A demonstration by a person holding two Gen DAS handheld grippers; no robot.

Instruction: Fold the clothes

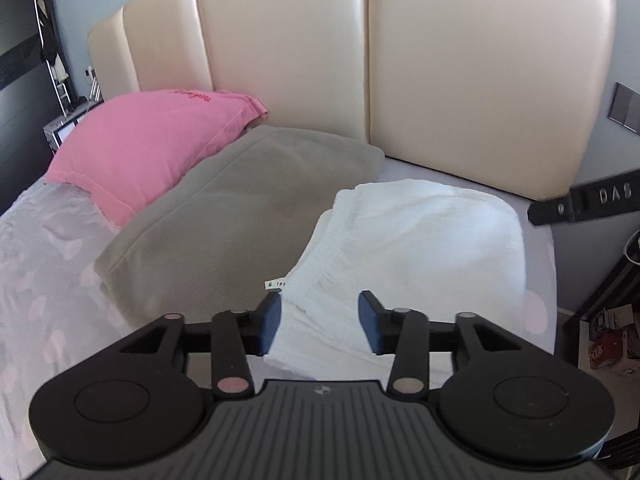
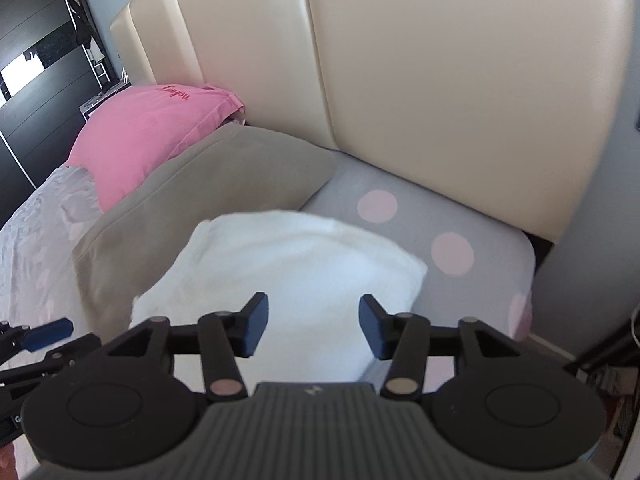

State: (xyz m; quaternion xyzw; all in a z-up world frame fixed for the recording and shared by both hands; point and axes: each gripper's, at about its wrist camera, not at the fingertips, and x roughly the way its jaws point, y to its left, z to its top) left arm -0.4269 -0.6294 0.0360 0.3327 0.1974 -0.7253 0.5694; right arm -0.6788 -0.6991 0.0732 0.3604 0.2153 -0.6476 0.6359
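From the left wrist, your left hand-held gripper [image 1: 319, 322] hangs with jaws apart and empty over the near edge of a white garment [image 1: 420, 248], which lies folded on the bed [image 1: 538, 236] beside a beige pillow [image 1: 240, 220].

From the right wrist, your right hand-held gripper [image 2: 313, 326] is likewise parted and empty; this fold looks done, with no other clothes visible.

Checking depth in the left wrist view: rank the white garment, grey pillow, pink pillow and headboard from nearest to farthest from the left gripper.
1. White garment, just beyond the left gripper
2. Grey pillow, left
3. Pink pillow, far left
4. Headboard, behind
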